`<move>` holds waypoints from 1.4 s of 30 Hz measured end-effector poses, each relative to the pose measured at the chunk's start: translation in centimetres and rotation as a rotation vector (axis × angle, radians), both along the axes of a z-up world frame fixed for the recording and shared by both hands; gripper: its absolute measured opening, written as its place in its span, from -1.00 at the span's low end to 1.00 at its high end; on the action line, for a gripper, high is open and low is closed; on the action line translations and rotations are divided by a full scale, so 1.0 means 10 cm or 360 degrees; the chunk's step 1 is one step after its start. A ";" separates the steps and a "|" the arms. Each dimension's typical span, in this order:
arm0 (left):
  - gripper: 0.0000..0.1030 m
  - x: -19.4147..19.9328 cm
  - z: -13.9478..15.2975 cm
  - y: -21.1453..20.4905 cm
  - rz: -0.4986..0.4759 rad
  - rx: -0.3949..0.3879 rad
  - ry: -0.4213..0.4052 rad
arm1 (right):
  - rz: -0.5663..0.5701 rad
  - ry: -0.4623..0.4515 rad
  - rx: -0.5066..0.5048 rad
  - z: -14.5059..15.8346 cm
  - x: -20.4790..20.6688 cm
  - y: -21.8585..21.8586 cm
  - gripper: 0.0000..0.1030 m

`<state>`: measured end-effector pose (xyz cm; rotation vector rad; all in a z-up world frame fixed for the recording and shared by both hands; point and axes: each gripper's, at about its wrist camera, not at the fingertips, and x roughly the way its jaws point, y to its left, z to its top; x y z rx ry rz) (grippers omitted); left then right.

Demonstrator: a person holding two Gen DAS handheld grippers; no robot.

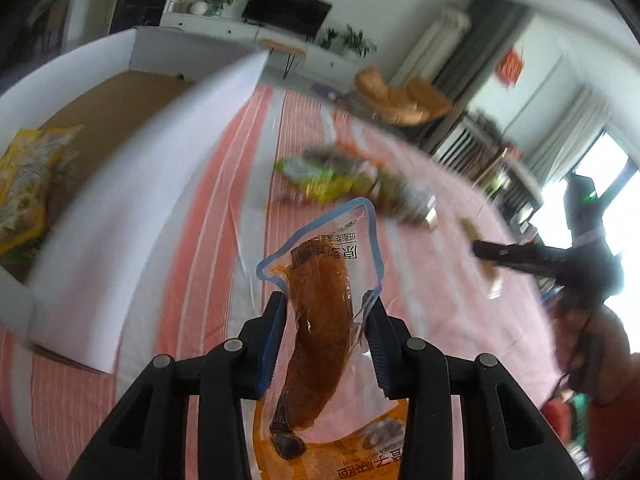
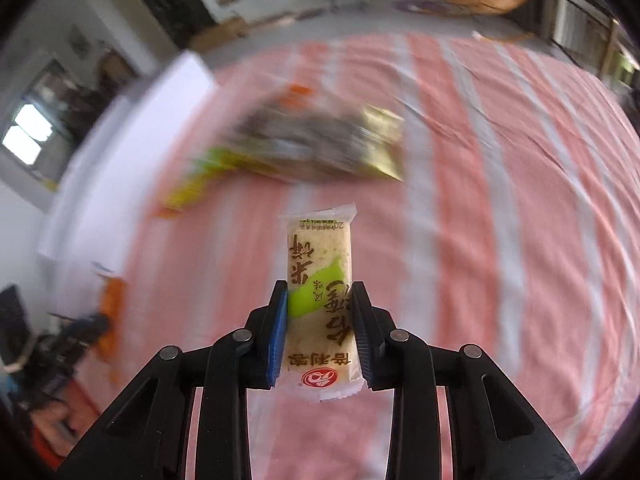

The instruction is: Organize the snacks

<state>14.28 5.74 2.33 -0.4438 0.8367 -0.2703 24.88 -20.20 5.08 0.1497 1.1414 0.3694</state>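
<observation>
The left gripper (image 1: 324, 312) pointed slantwise down over the bed, its black fingers with blue pads (image 1: 274, 340) clamped on a clear vacuum pouch with a blue border holding a brown sausage-shaped snack (image 1: 320, 312). The pouch stood up between the pads, its blue-edged top reaching forward beyond the fingertips and its orange printed end hanging back toward the camera. It was lifted clear of the pink-and-white striped bedspread (image 1: 420, 280).

The right gripper (image 2: 320, 312) tilted more steeply down and was closed on a small cream-coloured rice-cracker packet with a green patch and brown lettering (image 2: 320, 280). The packet stood upright between the blue pads, gripped on its two long sides, its crimped top sticking out past the fingertips, held above the striped bedspread (image 2: 520, 240).

Beyond both grippers, near the middle of the bed, lay a blurred heap of mixed snack packets in green, yellow, dark and gold wrappers (image 2: 316, 148), also seen from the left wrist (image 1: 352, 180). Toward the bed's left edge sat a white-walled cardboard box with a brown floor (image 1: 120, 184), with yellow snack bags (image 1: 24, 188) inside it at the near end. In the left wrist view the other gripper's black fingers (image 1: 512, 256) showed at the right, blurred.
</observation>
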 end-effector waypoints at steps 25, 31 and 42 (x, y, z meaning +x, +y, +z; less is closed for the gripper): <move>0.66 -0.21 0.64 1.61 0.0624 0.0293 -0.0177 | 0.0578 -0.0368 0.0215 0.59 -0.13 3.04 0.46; 0.99 -0.54 0.68 0.26 0.0120 0.0185 -0.0331 | 0.0463 -0.0619 -0.0348 -0.13 -0.50 1.90 0.46; 0.99 -0.08 -0.43 -1.34 -0.0300 0.0561 -0.0007 | -0.0039 -0.0441 -0.0448 -0.70 -0.71 0.34 0.50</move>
